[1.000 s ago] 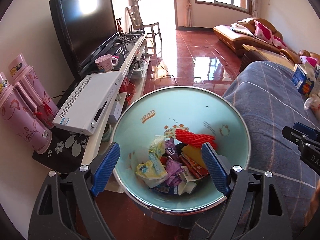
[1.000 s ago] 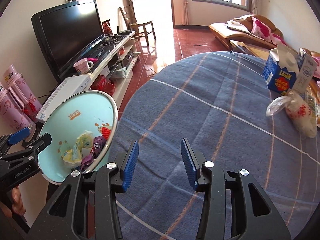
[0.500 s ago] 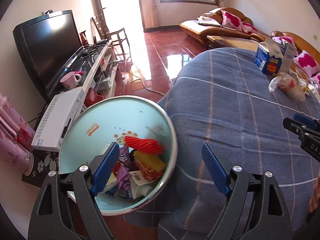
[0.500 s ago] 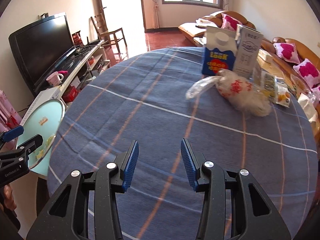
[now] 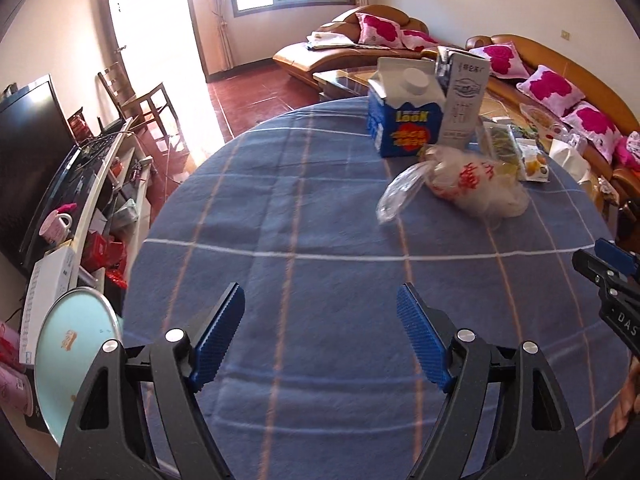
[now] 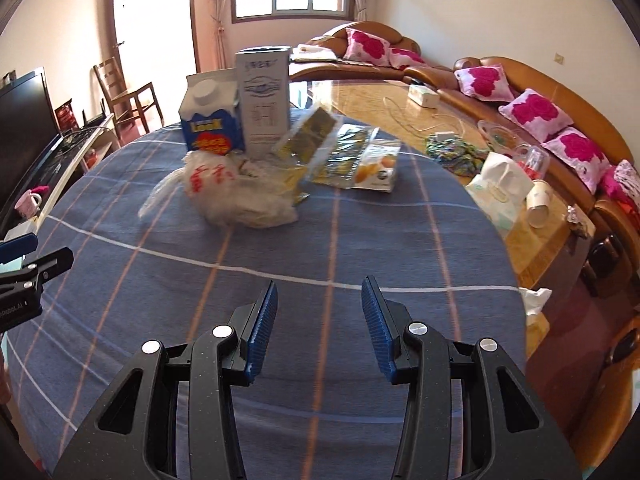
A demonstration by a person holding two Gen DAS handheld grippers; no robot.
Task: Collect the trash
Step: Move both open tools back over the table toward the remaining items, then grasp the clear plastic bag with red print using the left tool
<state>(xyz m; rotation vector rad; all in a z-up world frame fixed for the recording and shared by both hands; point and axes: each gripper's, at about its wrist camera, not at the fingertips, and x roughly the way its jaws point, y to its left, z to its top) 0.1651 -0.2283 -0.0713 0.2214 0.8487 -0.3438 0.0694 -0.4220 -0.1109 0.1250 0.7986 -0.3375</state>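
Observation:
On the far side of the round table with a blue checked cloth (image 5: 320, 240) lies the trash: a crumpled clear plastic bag with red print (image 5: 464, 188) (image 6: 236, 196), a blue milk carton (image 5: 404, 116) (image 6: 210, 120), a tall grey-white carton (image 5: 462, 96) (image 6: 264, 100) and several yellow snack wrappers (image 6: 352, 156). A pale blue bin (image 5: 72, 352) stands low at the left beside the table. My left gripper (image 5: 320, 336) is open and empty above the near cloth. My right gripper (image 6: 320, 324) is also open and empty, to the right of the left one.
A TV (image 5: 28, 152) on a low stand with a pink mug (image 5: 60, 224) runs along the left wall. A wooden chair (image 5: 136, 96) stands by the door. An orange sofa with pink cushions (image 6: 532, 112) and a glass coffee table holding cups and tissues (image 6: 500, 184) fill the right.
Both grippers have swung right, away from the bin and over the table. The bin has slid to the lower left edge and the trash pile has come into the middle of both views.

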